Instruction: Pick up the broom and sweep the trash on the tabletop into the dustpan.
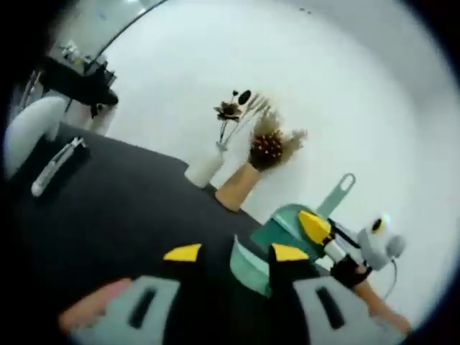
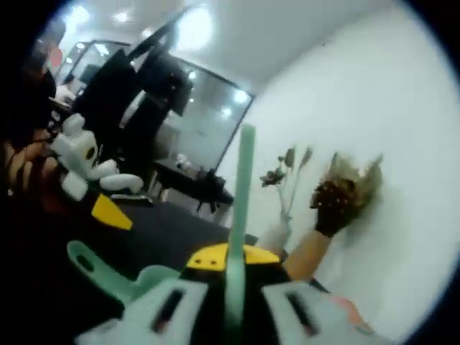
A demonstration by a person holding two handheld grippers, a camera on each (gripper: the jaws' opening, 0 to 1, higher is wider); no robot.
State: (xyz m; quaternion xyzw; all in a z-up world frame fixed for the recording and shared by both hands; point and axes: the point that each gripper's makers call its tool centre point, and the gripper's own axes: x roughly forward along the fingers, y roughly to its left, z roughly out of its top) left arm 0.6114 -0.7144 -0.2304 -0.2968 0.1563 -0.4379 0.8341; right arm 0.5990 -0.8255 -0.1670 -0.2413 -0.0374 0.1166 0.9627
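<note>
My right gripper (image 2: 230, 259) is shut on a slim teal broom handle (image 2: 241, 194) that rises straight up between its yellow-tipped jaws. From the left gripper view that gripper (image 1: 320, 230) comes in from the right, holding the handle (image 1: 339, 190) over a teal body (image 1: 291, 219), blurred. My left gripper (image 1: 236, 253) stands open low over the black tabletop (image 1: 122, 223). A curved teal dustpan edge (image 1: 248, 269) sits between its jaws, closer to the right one. In the right gripper view the left gripper (image 2: 108, 210) hangs above a teal handle with a hole (image 2: 93, 267). I see no trash.
A white vase (image 1: 205, 169) with dried flowers and a tan vase (image 1: 237, 188) with a brown bunch stand against the white wall. A white elongated object (image 1: 57, 167) lies at the table's far left, beside a white chair (image 1: 32, 129). A person's hands hold both grippers.
</note>
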